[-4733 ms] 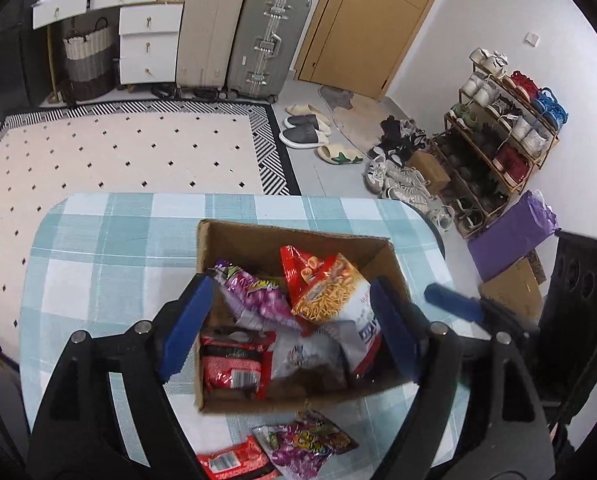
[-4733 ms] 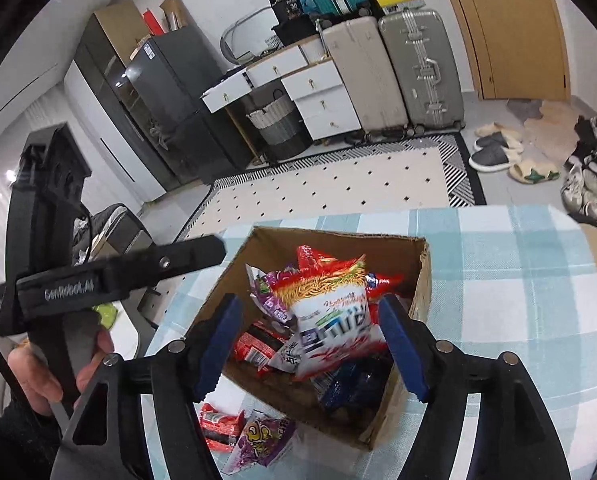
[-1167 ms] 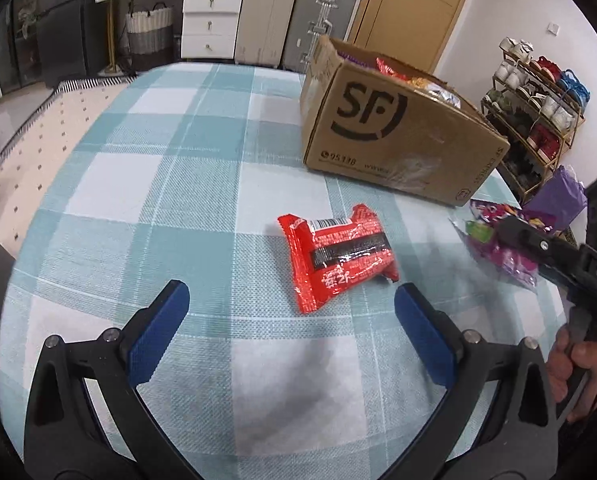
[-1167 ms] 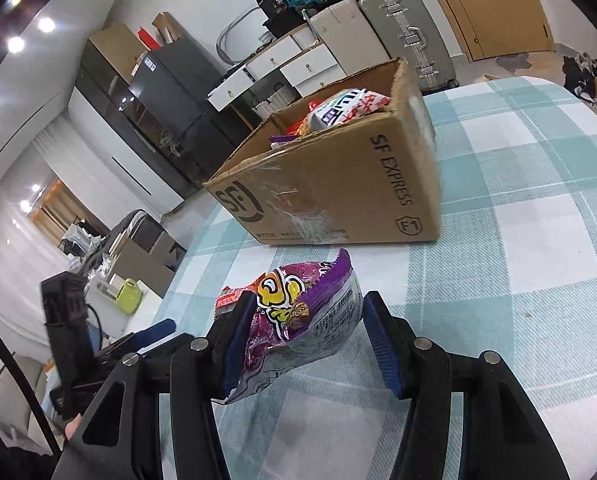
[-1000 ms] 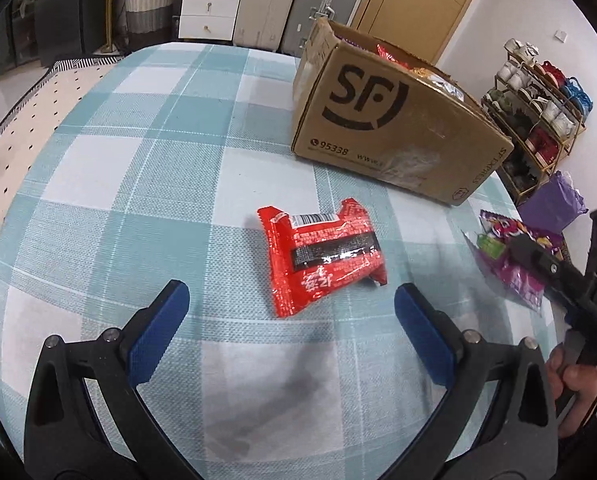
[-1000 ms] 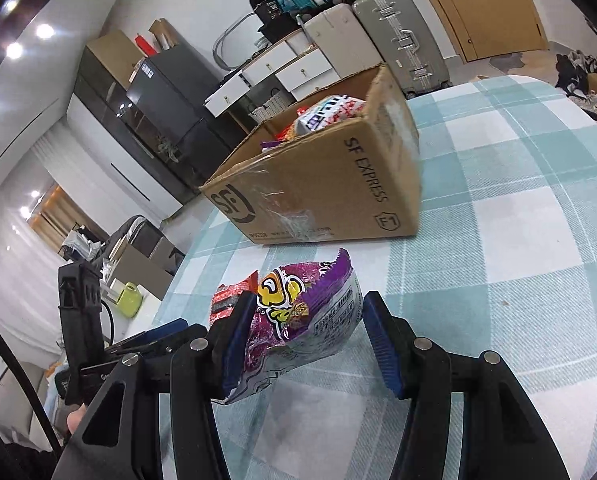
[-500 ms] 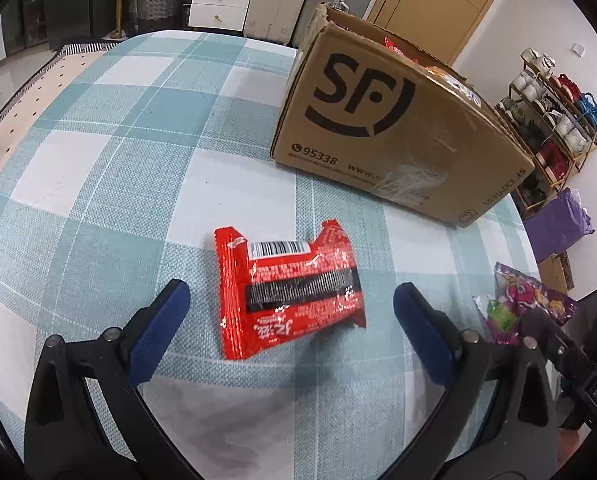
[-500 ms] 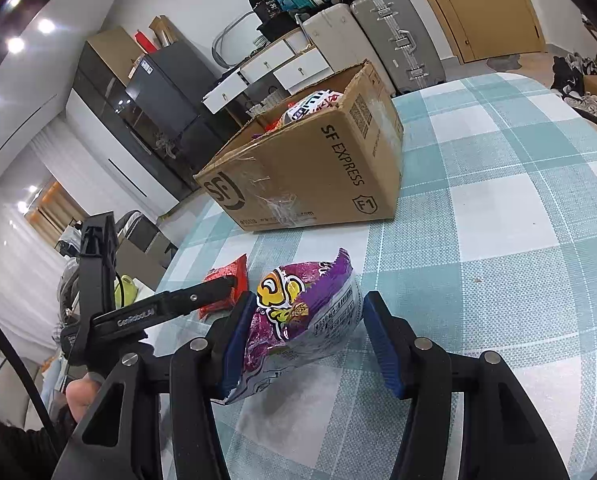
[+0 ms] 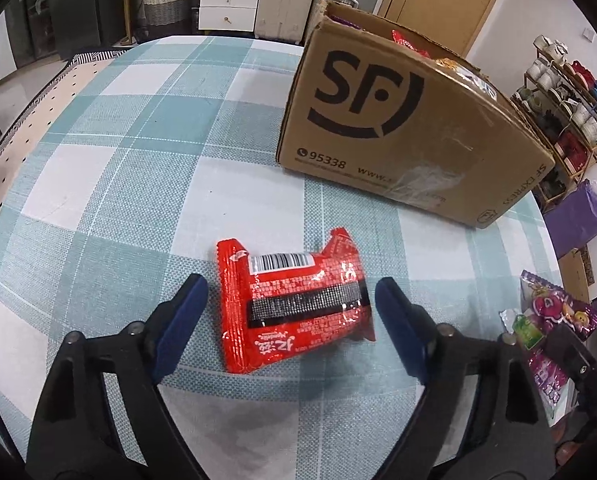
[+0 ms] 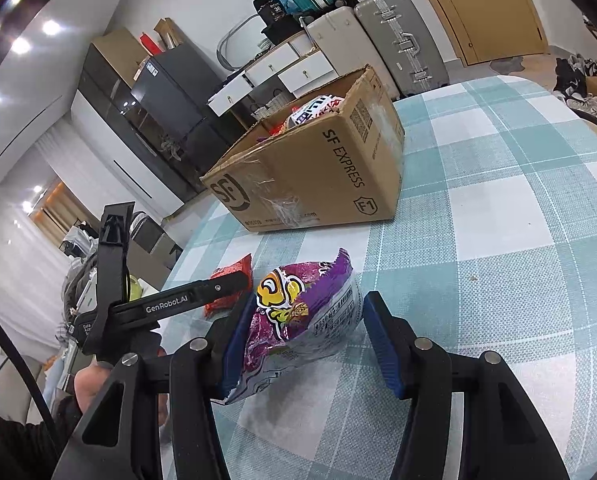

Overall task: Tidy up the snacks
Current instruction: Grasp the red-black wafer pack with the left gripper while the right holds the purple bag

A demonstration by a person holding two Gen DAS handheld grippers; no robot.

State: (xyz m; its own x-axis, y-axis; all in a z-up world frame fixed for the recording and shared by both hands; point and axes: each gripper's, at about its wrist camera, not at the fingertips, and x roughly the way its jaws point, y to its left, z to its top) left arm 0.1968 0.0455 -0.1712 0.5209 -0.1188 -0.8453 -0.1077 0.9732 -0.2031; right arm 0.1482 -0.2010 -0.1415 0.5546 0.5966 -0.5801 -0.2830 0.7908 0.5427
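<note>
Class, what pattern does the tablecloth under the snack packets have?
The tablecloth has a teal-and-white check, clearest in the left wrist view.

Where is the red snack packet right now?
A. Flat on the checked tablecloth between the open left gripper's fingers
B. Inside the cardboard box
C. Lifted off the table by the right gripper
A: the red snack packet lies on the tablecloth between the left gripper's spread fingers, untouched.
</note>
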